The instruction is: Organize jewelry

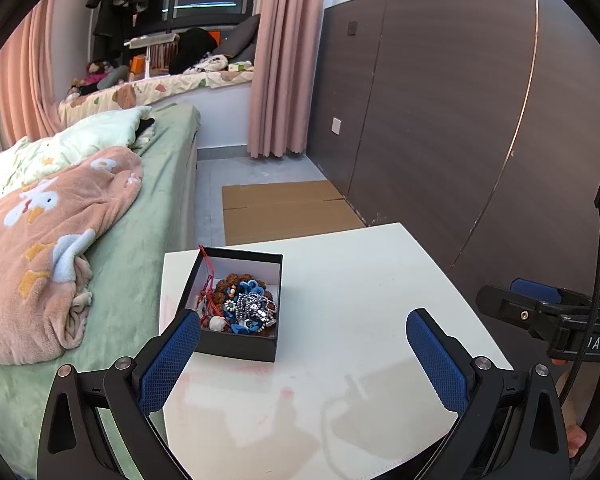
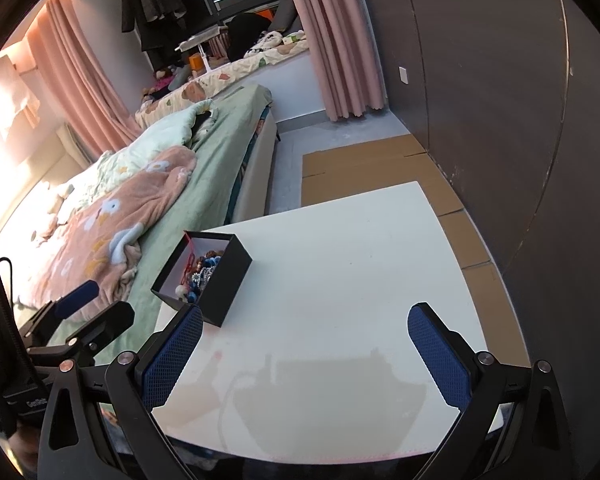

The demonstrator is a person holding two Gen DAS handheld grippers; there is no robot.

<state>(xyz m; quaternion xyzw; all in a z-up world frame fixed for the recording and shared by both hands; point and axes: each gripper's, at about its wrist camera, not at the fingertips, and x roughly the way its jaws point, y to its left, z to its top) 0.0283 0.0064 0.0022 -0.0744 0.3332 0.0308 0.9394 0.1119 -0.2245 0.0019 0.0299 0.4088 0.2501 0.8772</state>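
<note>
Small black cardboard box (image 1: 236, 308) heaped with tangled beads sits just ahead-left of the left gripper (image 1: 304, 344), jaws wide, empty; right gripper (image 2: 306, 340), equally agape, trails farther off.

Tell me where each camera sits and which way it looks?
Left wrist: sits on the left gripper, looks forward over the table at the box of jewelry; both its open fingers show, with the right gripper and a hand at the right edge.
Right wrist: sits on the right gripper, looks across the table toward the bed; its open fingers show, with the left gripper at the left.
Both share the table, box, bed and curtain.
</note>
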